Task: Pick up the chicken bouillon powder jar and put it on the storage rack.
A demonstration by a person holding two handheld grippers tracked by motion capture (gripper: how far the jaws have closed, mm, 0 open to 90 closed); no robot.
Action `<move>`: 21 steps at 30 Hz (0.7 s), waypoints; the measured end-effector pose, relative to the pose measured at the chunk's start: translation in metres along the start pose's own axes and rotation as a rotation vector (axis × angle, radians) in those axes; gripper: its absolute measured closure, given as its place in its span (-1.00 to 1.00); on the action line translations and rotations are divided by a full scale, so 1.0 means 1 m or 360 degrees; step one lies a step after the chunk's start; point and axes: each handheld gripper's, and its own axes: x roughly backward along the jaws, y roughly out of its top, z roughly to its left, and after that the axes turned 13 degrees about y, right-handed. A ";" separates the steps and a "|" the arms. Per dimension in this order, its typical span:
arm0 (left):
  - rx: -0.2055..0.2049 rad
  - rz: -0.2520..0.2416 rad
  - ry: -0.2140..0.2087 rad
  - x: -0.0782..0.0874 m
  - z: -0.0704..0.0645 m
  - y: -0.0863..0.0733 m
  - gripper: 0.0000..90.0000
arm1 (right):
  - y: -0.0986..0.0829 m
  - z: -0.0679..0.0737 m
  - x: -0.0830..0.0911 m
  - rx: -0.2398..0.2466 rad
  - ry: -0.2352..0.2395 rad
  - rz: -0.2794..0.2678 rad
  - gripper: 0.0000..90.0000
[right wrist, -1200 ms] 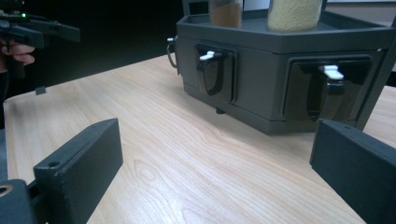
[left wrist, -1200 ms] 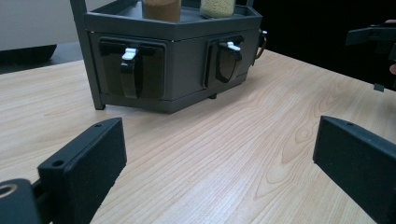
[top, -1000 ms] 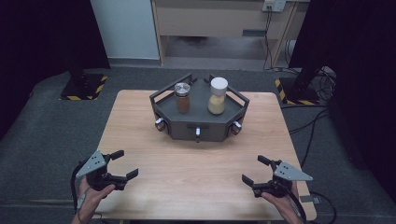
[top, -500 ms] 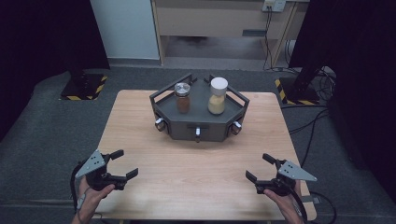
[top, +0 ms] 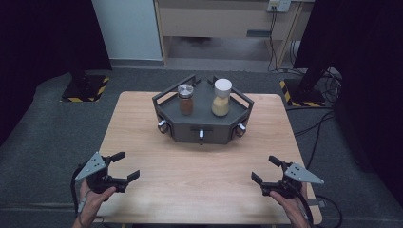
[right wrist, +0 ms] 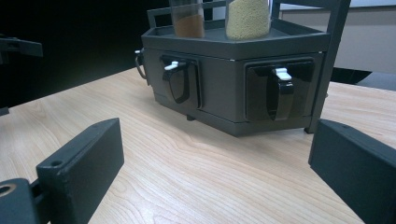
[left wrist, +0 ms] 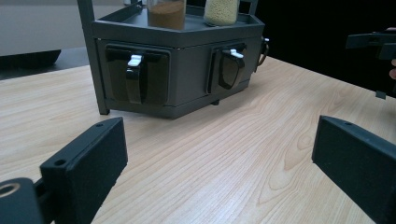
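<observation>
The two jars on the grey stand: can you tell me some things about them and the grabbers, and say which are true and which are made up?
1. Both jars stand on top of the grey stand. True.
2. The jar with brown powder has a white lid. False: its lid is metal-coloured; the jar with pale grains has the white lid.
3. The left gripper is open and holds nothing. True.
4. The right gripper is clamped on a jar. False: it is open, over the wooden table, apart from the stand.
5. The stand lies tipped on its side. False: it sits upright.
</observation>
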 end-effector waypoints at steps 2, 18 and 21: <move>-0.0002 0.0000 -0.0002 0.000 0.000 0.000 -0.95 | 0.000 0.000 0.000 -0.0001 -0.0001 -0.0001 -0.91; -0.0004 0.0003 -0.0008 -0.001 0.000 0.000 -0.95 | -0.001 -0.001 0.001 -0.0013 -0.0001 -0.0009 -0.91; -0.0006 0.0003 -0.0009 -0.001 0.000 0.000 -0.95 | -0.001 -0.001 0.001 -0.0012 0.0001 -0.0008 -0.91</move>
